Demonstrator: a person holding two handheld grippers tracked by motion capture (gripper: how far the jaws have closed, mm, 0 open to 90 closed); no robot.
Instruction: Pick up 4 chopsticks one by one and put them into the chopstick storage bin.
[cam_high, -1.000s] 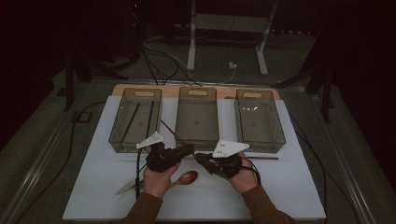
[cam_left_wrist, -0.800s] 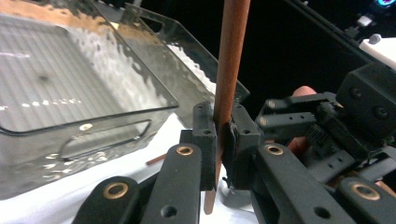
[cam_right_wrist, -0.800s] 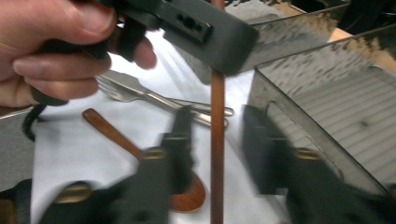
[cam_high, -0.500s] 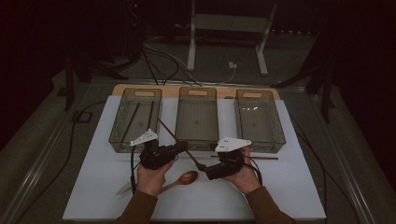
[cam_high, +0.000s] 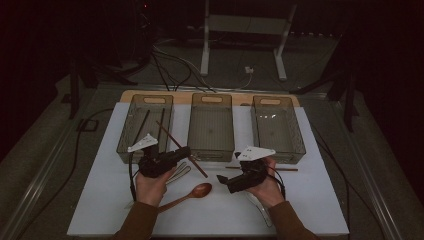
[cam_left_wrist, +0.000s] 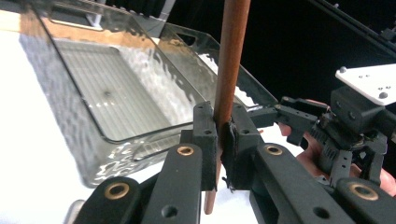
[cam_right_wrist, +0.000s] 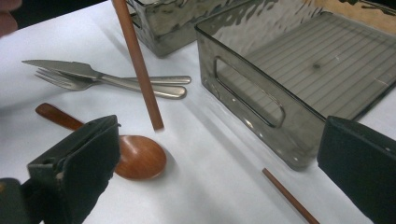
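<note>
Right gripper (cam_high: 223, 180): jaws just spread wide, nothing between them, hand low over the white board (cam_high: 320, 210). It looks as if it passed the stick on.

Left gripper (cam_high: 186, 151): clamped shut on a brown chopstick (cam_high: 181, 149), held aslant off the board, likely bound for the left tray (cam_high: 131, 131), which holds similar sticks.

Second chopstick (cam_high: 287, 169) lies before the right tray (cam_high: 295, 132).

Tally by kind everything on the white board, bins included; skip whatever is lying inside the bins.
Clear plastic bins: 3
Brown wooden chopsticks: 2, one clamped in the left gripper, one lying flat
Brown wooden spoon: 1
Silver metal fork: 1
Silver metal knife: 1
Total: 8
</note>
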